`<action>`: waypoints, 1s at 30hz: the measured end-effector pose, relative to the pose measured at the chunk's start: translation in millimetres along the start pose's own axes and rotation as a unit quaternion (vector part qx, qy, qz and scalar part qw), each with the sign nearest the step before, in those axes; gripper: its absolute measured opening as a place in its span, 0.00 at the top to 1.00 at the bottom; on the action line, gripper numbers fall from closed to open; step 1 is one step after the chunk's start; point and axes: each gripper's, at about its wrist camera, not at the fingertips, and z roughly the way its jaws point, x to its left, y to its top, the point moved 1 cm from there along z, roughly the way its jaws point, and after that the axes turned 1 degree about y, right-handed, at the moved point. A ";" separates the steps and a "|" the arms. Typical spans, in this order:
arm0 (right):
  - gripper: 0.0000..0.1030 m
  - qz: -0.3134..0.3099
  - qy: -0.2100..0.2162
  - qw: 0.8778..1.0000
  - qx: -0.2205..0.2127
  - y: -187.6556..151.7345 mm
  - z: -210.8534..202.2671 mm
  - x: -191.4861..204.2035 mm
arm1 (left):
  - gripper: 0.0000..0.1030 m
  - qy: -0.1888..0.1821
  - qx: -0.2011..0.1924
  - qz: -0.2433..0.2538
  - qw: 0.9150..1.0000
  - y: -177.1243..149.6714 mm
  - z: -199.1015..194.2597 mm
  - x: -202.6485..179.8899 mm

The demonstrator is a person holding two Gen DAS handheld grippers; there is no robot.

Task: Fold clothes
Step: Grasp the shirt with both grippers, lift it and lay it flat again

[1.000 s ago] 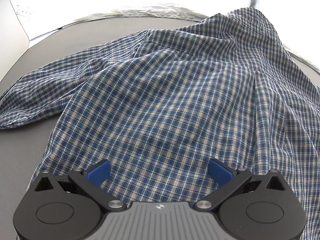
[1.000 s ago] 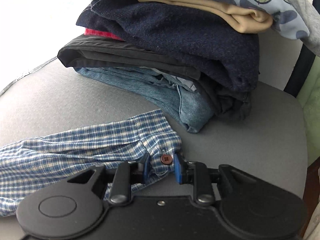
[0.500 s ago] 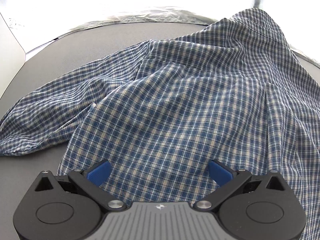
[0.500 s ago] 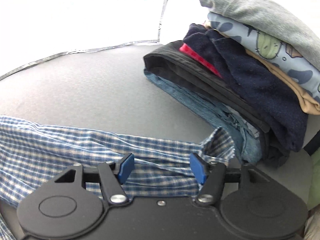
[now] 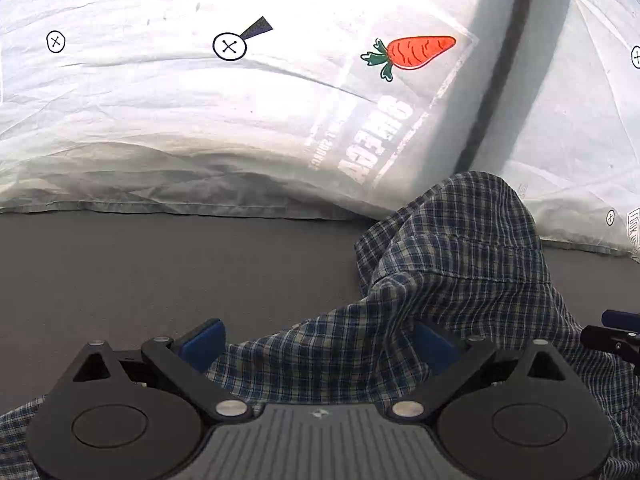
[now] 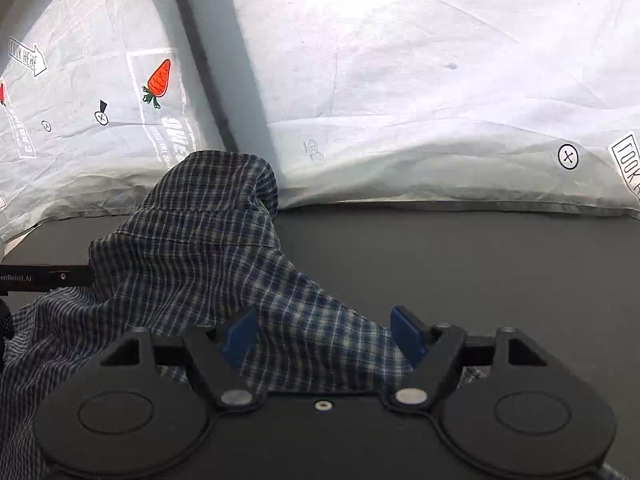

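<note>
A blue and white plaid shirt [image 5: 452, 264] lies bunched in a hump on the dark grey table [image 5: 160, 272]. My left gripper [image 5: 318, 342] hovers over the shirt's near left part. Its jaws are closing, with cloth lying between them, and the pads do not press on it. The right pad is partly covered by a fold. In the right wrist view the same shirt [image 6: 192, 248] rises at the left. My right gripper [image 6: 324, 336] is over its lower right edge, jaws opening, with cloth loose between them. Each gripper shows at the edge of the other's view: the right gripper [image 5: 616, 332] and the left gripper [image 6: 40, 278].
A crumpled white sheet [image 5: 200, 128] printed with a carrot [image 5: 416, 52] and small marks hangs along the table's far edge [image 6: 440, 208]. A dark vertical seam [image 6: 208, 80] splits it. Bare grey table [image 6: 480, 264] stretches to the right of the shirt.
Both views swung onto the shirt's hump facing the white sheet. The right gripper let go of the buttoned cuff and opened; the stack of folded clothes left view. The left jaws narrowed a little.
</note>
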 end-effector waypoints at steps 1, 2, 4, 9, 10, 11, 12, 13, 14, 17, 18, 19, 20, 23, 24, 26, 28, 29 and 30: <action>0.28 -0.013 -0.001 1.000 0.007 5.9 15.2 13.5 | 0.25 -0.009 0.008 -0.004 1.000 3.6 10.4 -0.7; 0.37 -0.026 -0.006 0.999 0.018 10.8 30.0 25.0 | 0.48 -0.019 0.017 -0.008 1.000 6.4 20.2 -1.0; 0.86 -0.049 -0.024 0.998 0.044 15.9 54.0 34.1 | 0.82 -0.040 0.027 -0.014 0.999 7.1 33.5 -1.2; 0.97 -0.046 -0.035 0.998 0.030 32.4 79.2 37.3 | 0.88 -0.018 0.015 0.015 1.000 6.6 50.6 -9.5; 0.97 -0.050 -0.039 0.998 0.028 34.6 83.1 37.8 | 0.88 -0.017 0.014 0.015 1.000 7.4 52.4 -9.4; 0.96 -0.056 -0.047 0.997 0.023 37.1 86.7 38.6 | 0.87 -0.015 0.015 0.012 1.000 7.9 52.4 -9.5; 0.94 -0.060 -0.055 0.996 0.020 39.1 88.6 39.5 | 0.85 -0.012 0.018 0.008 1.000 8.4 51.9 -9.7; 0.87 -0.064 -0.064 0.996 0.019 40.8 89.8 40.4 | 0.83 -0.002 0.021 0.012 1.000 9.1 52.2 -10.8; 0.72 -0.068 -0.078 0.994 0.021 41.5 89.3 40.7 | 0.72 0.014 0.021 0.019 0.999 8.9 49.7 -12.3; 0.51 -0.066 -0.117 0.991 -0.011 38.1 63.5 37.1 | 0.43 0.052 -0.004 0.019 0.998 4.7 23.6 -8.3; 0.51 -0.061 -0.121 0.990 -0.028 34.9 46.9 34.2 | 0.40 0.054 -0.015 0.015 0.998 0.8 10.1 -3.3; 0.50 -0.056 -0.127 0.989 -0.043 29.1 27.9 30.4 | 0.38 0.053 -0.025 0.007 0.998 -5.3 -8.7 5.2; 0.50 -0.050 -0.134 0.988 -0.058 20.3 5.5 25.8 | 0.33 0.053 -0.032 0.002 0.998 -12.8 -24.3 14.7; 0.82 -0.036 -0.135 0.988 -0.072 -19.0 -55.4 13.5 | 0.28 0.082 -0.049 0.005 0.995 -53.1 -83.5 32.0; 0.92 -0.031 -0.136 0.988 -0.061 -34.9 -70.6 10.8 | 0.28 0.092 -0.047 0.008 0.995 -71.9 -102.4 32.6; 0.98 -0.022 -0.135 0.990 -0.040 -73.4 -100.0 7.6 | 0.28 0.106 -0.033 0.008 0.994 -107.1 -130.4 32.2; 0.98 -0.019 -0.139 0.990 -0.015 -113.5 -123.6 7.4 | 0.28 0.112 -0.008 -0.008 0.994 -155.6 -160.1 36.6; 0.98 -0.020 -0.144 0.989 -0.001 -134.0 -133.0 9.5 | 0.28 0.115 0.005 -0.015 0.993 -177.0 -170.2 39.6; 0.98 -0.022 -0.147 0.989 0.010 -151.4 -141.7 11.6 | 0.28 0.120 0.015 -0.019 0.992 -195.7 -179.6 42.5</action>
